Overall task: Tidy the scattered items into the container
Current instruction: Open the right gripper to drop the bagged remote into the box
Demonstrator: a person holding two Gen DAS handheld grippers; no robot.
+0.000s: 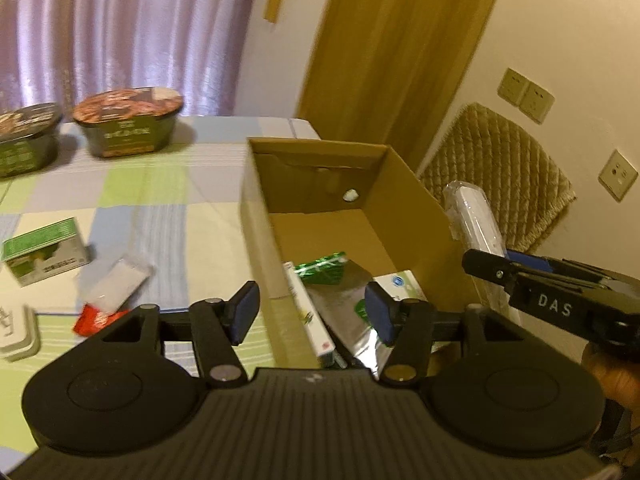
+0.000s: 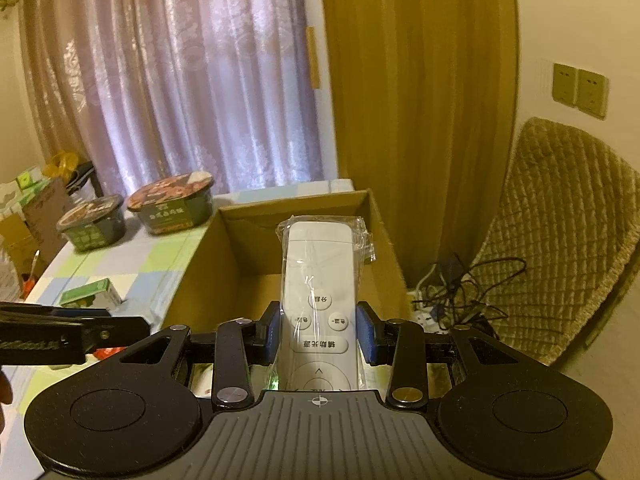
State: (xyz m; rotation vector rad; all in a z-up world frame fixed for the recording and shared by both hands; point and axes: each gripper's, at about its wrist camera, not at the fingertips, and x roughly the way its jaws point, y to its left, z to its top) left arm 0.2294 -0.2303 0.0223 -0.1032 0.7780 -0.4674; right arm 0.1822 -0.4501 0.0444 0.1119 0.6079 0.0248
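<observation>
One remote in right tongs above box rim.

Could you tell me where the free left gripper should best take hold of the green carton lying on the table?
Grip the green carton across its short width, coming from above with the open left gripper. It lies flat with free space around it.

Dim, warm-tinted room, daylight filtering through the curtain ahead.

Both views bend hard at the edges, corners going black. Left view smears with motion: the white packet and bowls ahead-left look soft. Glare glints off the plastic wrap on the remote, whose buttons stay readable. Soft shadows fill the box.
</observation>
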